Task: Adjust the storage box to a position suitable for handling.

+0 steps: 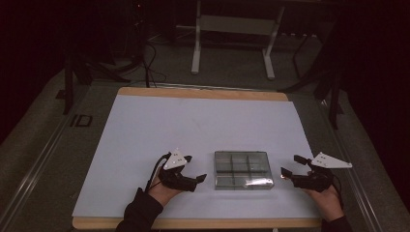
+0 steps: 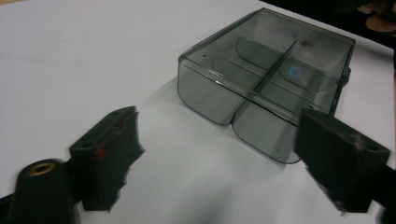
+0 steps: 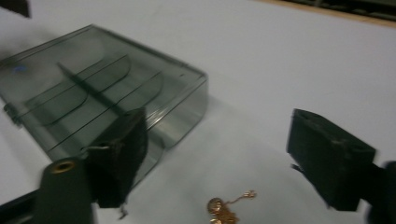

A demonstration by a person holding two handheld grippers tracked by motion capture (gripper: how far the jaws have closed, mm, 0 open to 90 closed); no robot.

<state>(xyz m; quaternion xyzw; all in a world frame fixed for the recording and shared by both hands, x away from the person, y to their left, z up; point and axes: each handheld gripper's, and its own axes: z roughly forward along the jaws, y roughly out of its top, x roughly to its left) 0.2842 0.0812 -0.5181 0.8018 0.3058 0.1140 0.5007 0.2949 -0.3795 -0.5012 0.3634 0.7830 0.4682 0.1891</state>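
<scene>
Near edge of the table: the left gripper sits just left of the box, jaws spread apart, holding nothing. In the left gripper view the two black jaws stand wide with bare white table between them.

The right gripper is just right of the box, jaws likewise apart and empty. In the right gripper view a small gold chain lies on the table between and just below the jaws, near the box's corner, outside it, not touched.

Between the two grippers: the clear grey plastic box, divided into compartments, lid apparently closed flat. Through the lid the compartments look mostly empty; a small dark speck and a blue mark show in the far cells, too small to identify.

Judgement: work looks barely begun. Both grippers flank the box without contact. Left to do, seemingly: open the lid, pick up the chain, place it in a compartment.

Farther off: bare table, dark floor, a metal stand.
</scene>
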